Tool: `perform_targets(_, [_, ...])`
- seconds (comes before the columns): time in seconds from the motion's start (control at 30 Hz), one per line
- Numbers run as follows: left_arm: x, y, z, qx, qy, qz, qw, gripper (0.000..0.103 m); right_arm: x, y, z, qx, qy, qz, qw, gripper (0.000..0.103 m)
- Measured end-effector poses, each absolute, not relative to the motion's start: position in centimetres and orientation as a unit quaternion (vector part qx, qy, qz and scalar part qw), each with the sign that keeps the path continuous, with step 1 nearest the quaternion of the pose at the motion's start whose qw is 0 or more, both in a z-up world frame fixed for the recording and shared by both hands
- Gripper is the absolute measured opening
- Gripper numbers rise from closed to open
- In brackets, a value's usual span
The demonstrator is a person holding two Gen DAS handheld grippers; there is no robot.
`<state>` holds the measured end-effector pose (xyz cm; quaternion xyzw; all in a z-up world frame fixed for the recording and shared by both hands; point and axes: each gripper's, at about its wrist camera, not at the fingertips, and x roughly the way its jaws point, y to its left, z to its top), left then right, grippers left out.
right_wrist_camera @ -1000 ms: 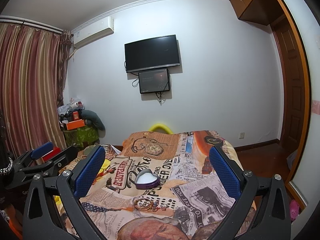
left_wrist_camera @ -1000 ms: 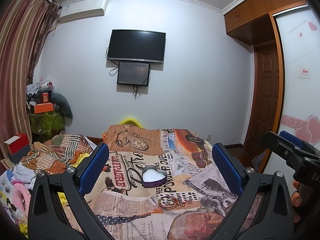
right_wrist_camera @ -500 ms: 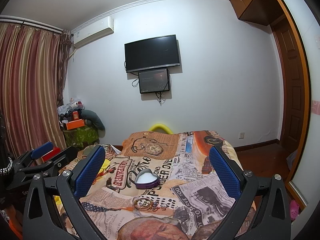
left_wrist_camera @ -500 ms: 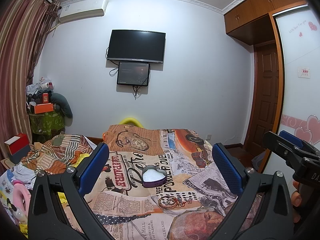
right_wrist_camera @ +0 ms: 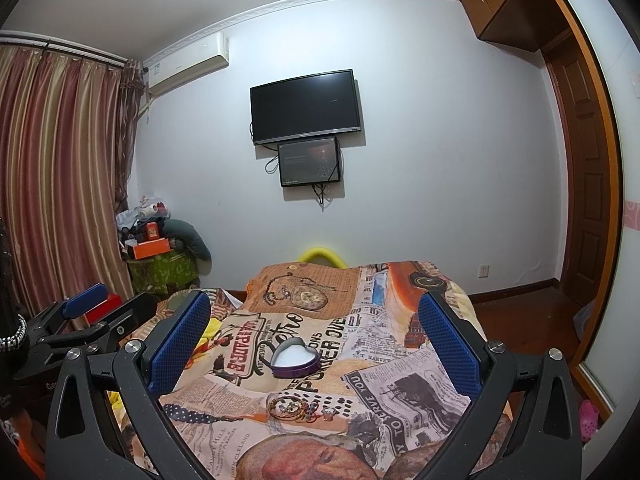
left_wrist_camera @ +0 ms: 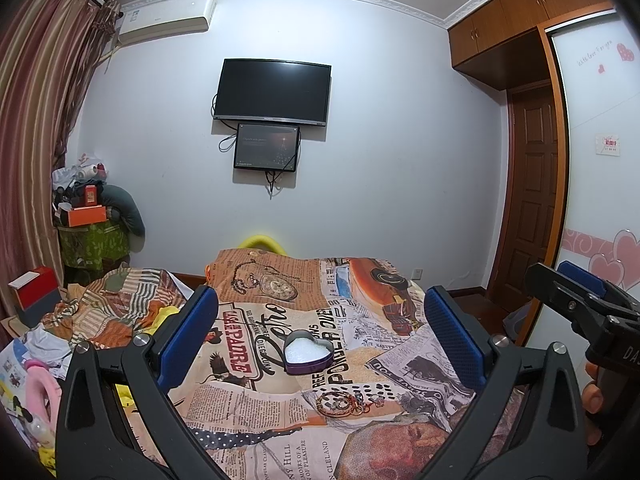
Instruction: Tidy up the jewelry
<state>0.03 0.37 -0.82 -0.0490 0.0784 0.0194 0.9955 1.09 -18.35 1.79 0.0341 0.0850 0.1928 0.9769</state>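
Observation:
A purple heart-shaped tin [left_wrist_camera: 307, 351] with a white lining sits open on the newspaper-print bedspread [left_wrist_camera: 256, 408]; it also shows in the right wrist view [right_wrist_camera: 295, 357]. A small pile of jewelry [left_wrist_camera: 344, 400], gold bangles and rings, lies just in front of it, also seen in the right wrist view [right_wrist_camera: 298, 406]. My left gripper [left_wrist_camera: 320, 328] is open and empty, held above the bed short of the jewelry. My right gripper [right_wrist_camera: 314, 330] is open and empty, beside it.
Rumpled striped bedding and clothes [left_wrist_camera: 108, 308] lie at the bed's left. A red box [left_wrist_camera: 36, 292] and a green bin with boxes [left_wrist_camera: 94, 240] stand by the curtain. A wardrobe and door [left_wrist_camera: 532, 200] are at the right.

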Motion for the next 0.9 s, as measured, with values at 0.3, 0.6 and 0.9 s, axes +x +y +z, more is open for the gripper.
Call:
perform_targets(0.3, [0.5, 0.4, -1.1, -0.050, 0.084, 0.019, 0.995, 0.103, 1.5, -18.0, 1.6, 0.033, 0.092, 0.194, 0.976, 0.103])
perform_targets(0.6, [2.9, 0.8, -2.1, -0.051, 0.112, 0.021, 0.992, 0.103, 3.6, -17.8, 0.4, 0.032, 0.120, 0.189, 0.974, 0.103])
perform_targets(0.9, [8.0, 2.5, -6.3, -0.065, 0.192, 0.026, 0.979, 0.103, 8.1, -18.1, -3.4, 0.015, 0.185, 0.158, 0.970, 0.103])
